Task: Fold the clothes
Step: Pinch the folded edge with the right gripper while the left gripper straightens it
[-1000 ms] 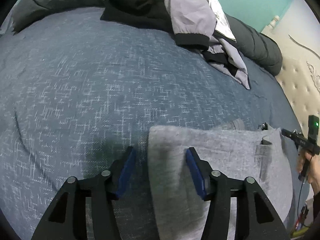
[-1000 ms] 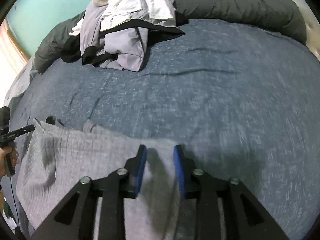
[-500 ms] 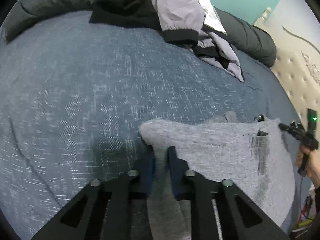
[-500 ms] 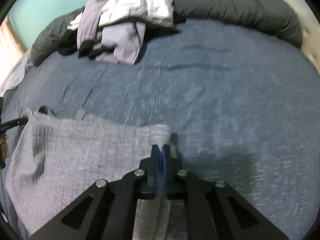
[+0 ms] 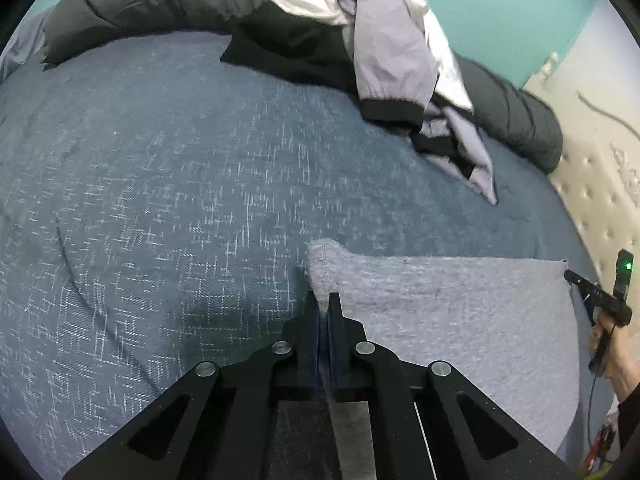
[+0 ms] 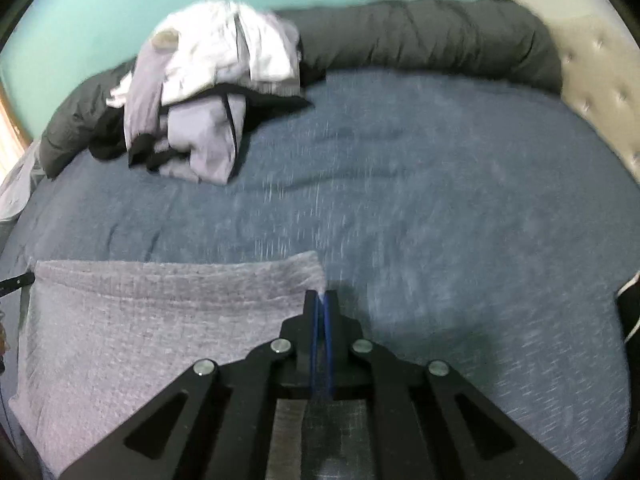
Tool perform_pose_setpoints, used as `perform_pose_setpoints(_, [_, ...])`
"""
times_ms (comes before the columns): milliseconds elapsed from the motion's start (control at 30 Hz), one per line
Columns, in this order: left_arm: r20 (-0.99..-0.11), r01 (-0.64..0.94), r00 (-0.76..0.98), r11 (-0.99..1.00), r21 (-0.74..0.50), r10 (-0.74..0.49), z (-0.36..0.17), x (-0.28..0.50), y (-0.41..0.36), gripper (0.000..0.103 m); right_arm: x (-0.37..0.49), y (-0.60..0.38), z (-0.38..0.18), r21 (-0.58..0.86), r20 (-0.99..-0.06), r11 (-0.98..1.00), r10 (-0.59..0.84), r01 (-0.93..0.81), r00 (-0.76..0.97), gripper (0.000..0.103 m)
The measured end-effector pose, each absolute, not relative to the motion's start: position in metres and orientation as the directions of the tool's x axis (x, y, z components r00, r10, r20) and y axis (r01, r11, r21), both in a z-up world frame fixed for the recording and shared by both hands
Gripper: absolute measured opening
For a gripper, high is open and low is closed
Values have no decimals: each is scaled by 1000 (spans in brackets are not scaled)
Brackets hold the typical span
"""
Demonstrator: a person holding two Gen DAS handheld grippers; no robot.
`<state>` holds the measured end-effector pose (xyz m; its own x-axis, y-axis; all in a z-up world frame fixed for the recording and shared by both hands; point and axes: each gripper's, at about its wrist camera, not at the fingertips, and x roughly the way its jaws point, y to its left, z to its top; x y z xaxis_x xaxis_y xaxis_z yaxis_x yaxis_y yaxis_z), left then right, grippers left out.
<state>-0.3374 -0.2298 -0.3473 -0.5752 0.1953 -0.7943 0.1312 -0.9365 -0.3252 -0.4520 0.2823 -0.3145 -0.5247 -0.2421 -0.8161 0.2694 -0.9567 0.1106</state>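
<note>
Pinching a corner of the grey garment [image 5: 440, 320], the left gripper [image 5: 323, 300] points steeply down at the bed [image 5: 160, 200], its blue pads pressed together on a raised peak of the cloth. That peak stands up just beyond the fingertips, and a strip of the fabric runs back between the black fingers toward the camera. In the right wrist view the right gripper [image 6: 321, 298] has the same downward tilt, and its pads are likewise clamped on the opposite corner of the same garment [image 6: 140, 340], which rises slightly at the pinch. Both sets of jaws have closed onto the cloth within the last moments, with the fabric between them.

The garment lies flat on the near part of the blue bedspread, stretched between the two grippers with its far edge running roughly straight from one pinched corner to the other. Seen from the left wrist, the right gripper's black body [image 5: 600, 300] shows at the garment's far right corner, with a green light lit on it, and the person's right hand [image 5: 616, 356] is wrapped around its handle. A thin cable hangs below that hand.

At the far side of the bed, a heap of clothes [image 5: 384, 64] in lilac, white and black rests partly on the bedspread and partly on a rolled dark duvet [image 6: 420, 36] that lines the far edge. A tufted cream headboard [image 5: 592, 184] stands at the bed's right end.
</note>
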Motion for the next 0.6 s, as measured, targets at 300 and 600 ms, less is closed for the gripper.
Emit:
perform_pose_setpoints(300, [-805, 147, -555, -928, -342, 209, -347, -325, -229, 23, -435, 289, -313, 164, -820, -943, -293, 289, -492, 9])
perform_pose_setpoints(600, [-795, 76, -510, -904, -421, 328, -326, -238, -213, 41, -346, 321, -302, 272, -842, -894, -401, 357, -361, 36])
